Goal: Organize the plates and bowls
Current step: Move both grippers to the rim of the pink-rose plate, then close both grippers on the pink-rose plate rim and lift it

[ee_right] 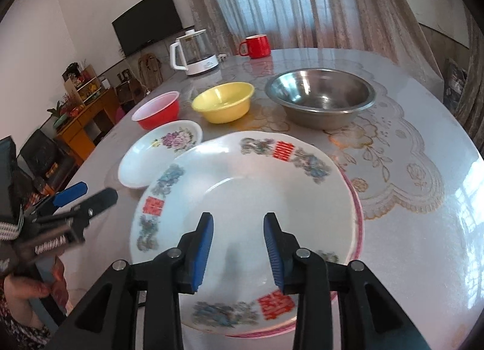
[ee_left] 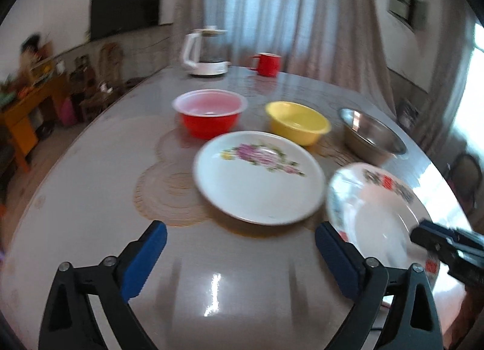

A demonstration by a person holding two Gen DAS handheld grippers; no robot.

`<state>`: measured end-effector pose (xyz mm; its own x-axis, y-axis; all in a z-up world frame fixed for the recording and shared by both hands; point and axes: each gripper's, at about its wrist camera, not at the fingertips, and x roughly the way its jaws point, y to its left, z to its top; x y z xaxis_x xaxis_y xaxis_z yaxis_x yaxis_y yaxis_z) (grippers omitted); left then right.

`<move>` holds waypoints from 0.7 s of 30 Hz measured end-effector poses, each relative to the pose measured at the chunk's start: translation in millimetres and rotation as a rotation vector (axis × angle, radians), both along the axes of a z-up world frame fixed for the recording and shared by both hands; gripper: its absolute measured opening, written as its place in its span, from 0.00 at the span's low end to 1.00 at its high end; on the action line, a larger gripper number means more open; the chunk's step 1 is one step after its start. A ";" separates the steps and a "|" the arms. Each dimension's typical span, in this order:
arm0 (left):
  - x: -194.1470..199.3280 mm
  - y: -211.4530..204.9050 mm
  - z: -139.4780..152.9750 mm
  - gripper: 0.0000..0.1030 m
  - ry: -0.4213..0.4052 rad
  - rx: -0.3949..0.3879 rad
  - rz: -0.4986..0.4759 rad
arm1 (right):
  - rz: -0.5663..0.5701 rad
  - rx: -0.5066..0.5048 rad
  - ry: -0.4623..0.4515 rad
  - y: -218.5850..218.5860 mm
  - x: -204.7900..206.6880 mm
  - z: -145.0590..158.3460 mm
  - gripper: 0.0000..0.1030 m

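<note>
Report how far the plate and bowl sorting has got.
Done: the red-character plate appears to sit atop a pink-rimmed plate, so one stack looks started. In hand: nothing; the right gripper hovers open above that plate and the left gripper is open. Left: the floral plate, red bowl, yellow bowl and steel bowl stand separate.

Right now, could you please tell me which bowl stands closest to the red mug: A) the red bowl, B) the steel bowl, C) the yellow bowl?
B: in the right wrist view the steel bowl sits just below the red mug.
</note>
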<state>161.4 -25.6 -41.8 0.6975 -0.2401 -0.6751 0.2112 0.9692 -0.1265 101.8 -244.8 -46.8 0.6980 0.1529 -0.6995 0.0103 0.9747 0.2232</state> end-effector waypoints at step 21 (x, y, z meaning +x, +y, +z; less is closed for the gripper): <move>104.1 17.8 -39.4 0.17 0.231 -0.094 0.042 | 0.079 -0.061 -0.004 34.8 52.7 31.5 0.36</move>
<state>265.5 -7.9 -81.3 0.5383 -0.2836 -0.7936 0.1265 0.9582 -0.2567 154.6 -210.0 -15.4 0.6885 0.1647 -0.7063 -0.0682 0.9843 0.1630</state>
